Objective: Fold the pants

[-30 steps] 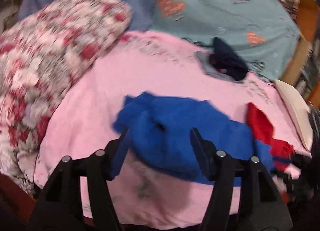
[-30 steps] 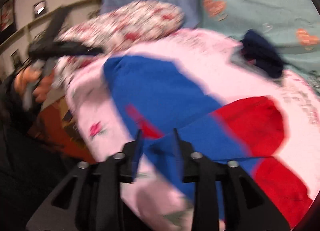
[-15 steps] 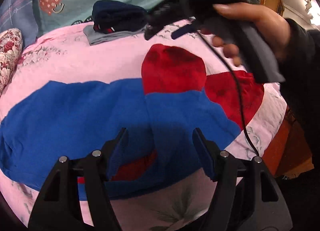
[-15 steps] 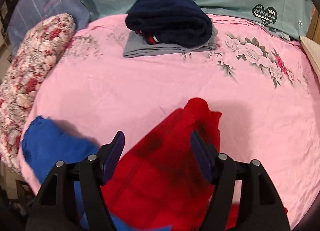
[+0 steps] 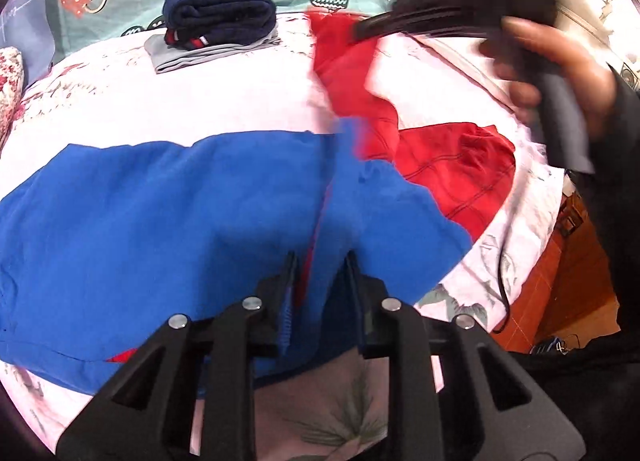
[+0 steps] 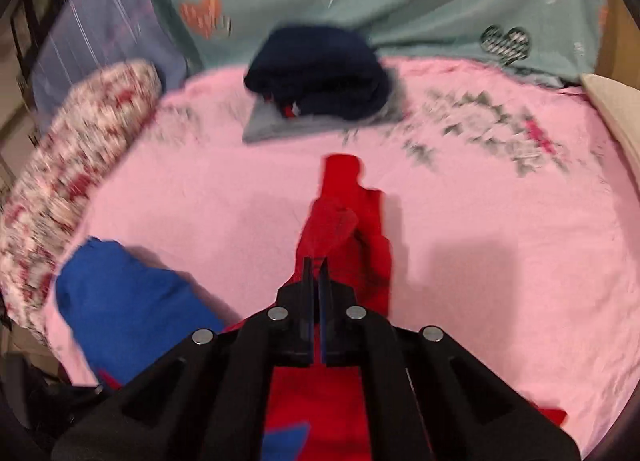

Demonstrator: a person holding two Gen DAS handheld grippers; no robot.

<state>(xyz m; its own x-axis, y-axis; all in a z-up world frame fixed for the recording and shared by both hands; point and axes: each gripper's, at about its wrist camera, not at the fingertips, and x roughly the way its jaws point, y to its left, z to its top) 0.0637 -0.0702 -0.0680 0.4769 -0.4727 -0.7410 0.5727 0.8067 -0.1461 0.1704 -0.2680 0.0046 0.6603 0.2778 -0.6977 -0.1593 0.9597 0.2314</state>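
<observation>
Lying spread across the pink bed sheet point(image 5: 224, 101) were the blue-and-red pants point(image 5: 160, 221), well in front of the folded navy stack point(image 5: 220, 17). The left tongs point(image 5: 320, 273) had just been closing and were pinched on a fold of the blue part, nearest the sheet's front edge. The right tongs point(image 6: 316, 281) had also just been closing and were squeezed fully together on a red leg, lifted off the sheet, with the right hand point(image 5: 560, 57) blurry behind.

Left tool point(image 5: 320, 265) just closed, pinching cloth, right tool point(image 6: 316, 261) just clamped tight, hand point(image 5: 560, 57) gripping its handle
</observation>
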